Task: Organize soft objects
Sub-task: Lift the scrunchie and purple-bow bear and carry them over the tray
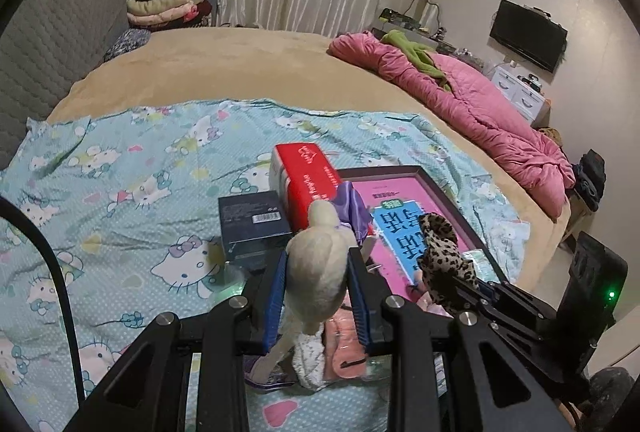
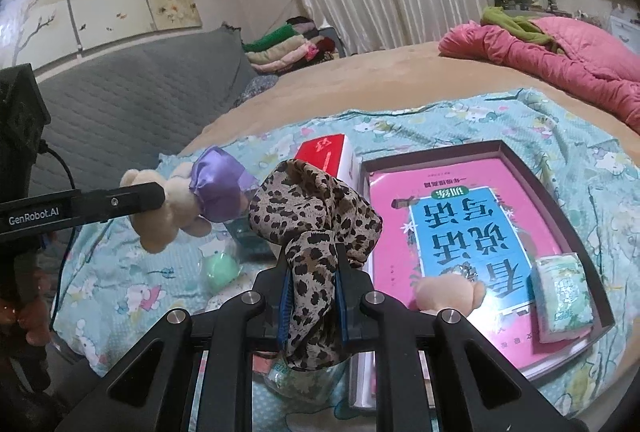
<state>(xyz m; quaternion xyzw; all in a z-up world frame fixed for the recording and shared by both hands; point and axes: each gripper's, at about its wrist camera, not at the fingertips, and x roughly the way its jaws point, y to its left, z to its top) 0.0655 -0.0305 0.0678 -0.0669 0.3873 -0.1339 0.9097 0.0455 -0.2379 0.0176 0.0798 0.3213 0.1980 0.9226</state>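
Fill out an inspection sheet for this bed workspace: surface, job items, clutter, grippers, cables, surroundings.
Surface: cartoon-cat sheet spread over a tan bed.
Job's things: cream plush toy with purple bow; leopard-print scrunchie; small plush on the pink book in the dark tray.
Clutter: red tissue box, dark blue box, green ball, tissue packet.
Grippers: left gripper shut on plush toy; right gripper shut on scrunchie.
Cables: black cable at left.
Surroundings: pink quilt, folded clothes, curtains, wall television.
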